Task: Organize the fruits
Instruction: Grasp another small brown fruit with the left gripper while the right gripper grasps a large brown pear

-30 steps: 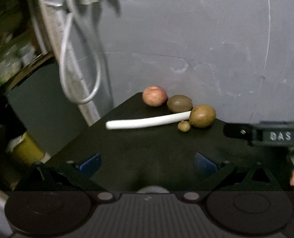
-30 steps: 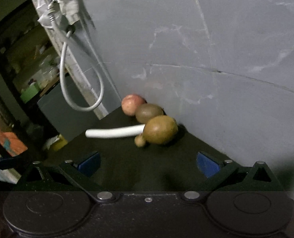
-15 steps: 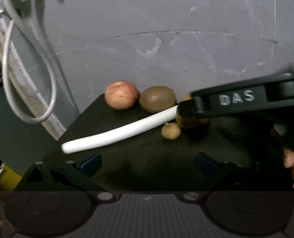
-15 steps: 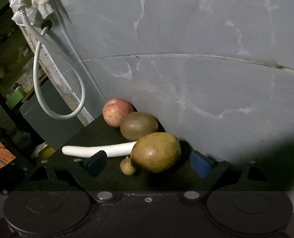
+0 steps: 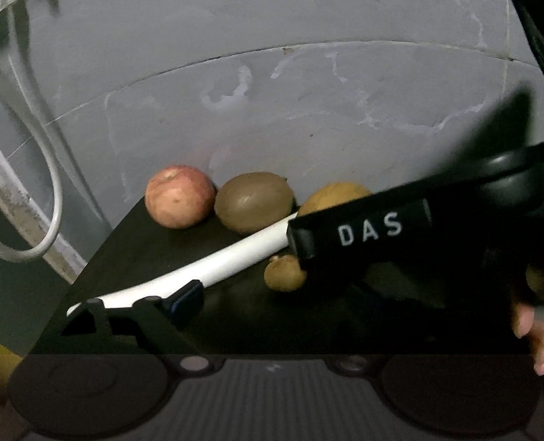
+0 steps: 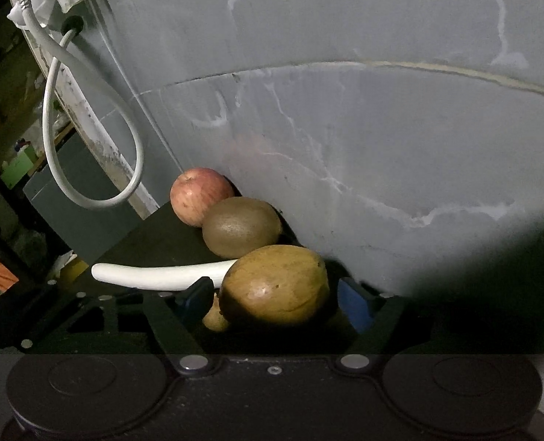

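On a black table (image 5: 205, 327) against a grey wall lie a red apple (image 5: 179, 201) (image 6: 201, 195), a brown kiwi (image 5: 254, 201) (image 6: 241, 227), a large yellow-brown fruit (image 6: 276, 285) (image 5: 333, 194), a small brown fruit (image 5: 285, 272) (image 6: 216, 317) and a white stick (image 5: 198, 268) (image 6: 161, 275). My right gripper (image 6: 275, 299) is open, its blue-padded fingers on either side of the large fruit, close to it. Its black body (image 5: 367, 231) crosses the left wrist view and hides my left gripper's right finger. My left finger (image 5: 183, 296) sits by the white stick; nothing shows between the fingers.
The grey wall (image 6: 345, 128) stands right behind the fruits. A white cable loop (image 6: 88, 169) hangs at the left past the table's edge. A grey box (image 6: 73, 213) and clutter lie lower left. The person's fingers (image 5: 532, 330) show at the right.
Both grippers moved forward toward the fruits. The right gripper's fingers now flank the large yellow-brown fruit and have come closer together. The fruits have not moved.
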### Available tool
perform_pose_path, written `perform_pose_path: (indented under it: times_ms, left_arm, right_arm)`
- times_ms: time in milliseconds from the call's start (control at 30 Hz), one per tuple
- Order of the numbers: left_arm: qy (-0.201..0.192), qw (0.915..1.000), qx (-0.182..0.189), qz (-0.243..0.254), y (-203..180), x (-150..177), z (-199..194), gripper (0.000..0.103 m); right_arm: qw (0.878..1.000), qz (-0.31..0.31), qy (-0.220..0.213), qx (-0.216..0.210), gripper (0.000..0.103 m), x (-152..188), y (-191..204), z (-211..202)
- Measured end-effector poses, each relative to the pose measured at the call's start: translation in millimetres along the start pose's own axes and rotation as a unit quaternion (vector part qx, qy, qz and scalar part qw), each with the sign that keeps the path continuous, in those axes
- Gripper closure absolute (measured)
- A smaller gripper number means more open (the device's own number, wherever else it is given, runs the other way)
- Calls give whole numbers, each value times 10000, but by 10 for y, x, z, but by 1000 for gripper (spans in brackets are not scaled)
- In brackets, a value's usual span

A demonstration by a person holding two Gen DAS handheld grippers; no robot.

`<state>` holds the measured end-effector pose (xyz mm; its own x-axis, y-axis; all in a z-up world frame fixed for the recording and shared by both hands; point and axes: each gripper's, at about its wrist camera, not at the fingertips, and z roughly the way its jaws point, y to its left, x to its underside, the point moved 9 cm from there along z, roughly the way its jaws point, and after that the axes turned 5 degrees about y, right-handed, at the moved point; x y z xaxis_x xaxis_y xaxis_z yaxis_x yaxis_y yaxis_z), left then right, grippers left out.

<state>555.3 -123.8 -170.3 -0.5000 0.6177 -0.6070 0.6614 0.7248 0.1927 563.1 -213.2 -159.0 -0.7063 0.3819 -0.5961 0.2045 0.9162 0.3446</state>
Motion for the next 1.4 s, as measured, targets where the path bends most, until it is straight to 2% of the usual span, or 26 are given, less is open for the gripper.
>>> perform_pose_path:
  times_ms: [133,200,400,567,800,1067,1100,1400]
  left_arm:
    - [4,10000,21,58,-33,-32,60,23]
    - [44,10000,44,27,-46,-49,96,29]
    - [126,9999,78,79,-56,-58,147,40]
    - [122,9998,159,42,-66,-52,147,43]
    - [109,9993,284,216,-115,-45,109,54]
    - [145,9992,296,236,-98,-48,118,55]
    - [148,9992,303,234,-96,-53,123,59]
    - [183,9992,336,141,-94,-97,172,71]
  right_arm:
    - [10000,20,69,-62,30,-6,-18,20]
    - [9999,-47,80,-88,31,-7,-9,21]
    - [9998,-89,142,-130,31,-7,0,35]
    - [9996,-40,235,-176,31,4,-17,61]
    - [9996,40,191,-220,33,24,-49,45]
    - [9994,219,104,-227,33,74,-128,-42]
    - [9994,237,93,-222,33,82,-138,-54]
    - [9992,325,74,-213,33,130,-184,-111]
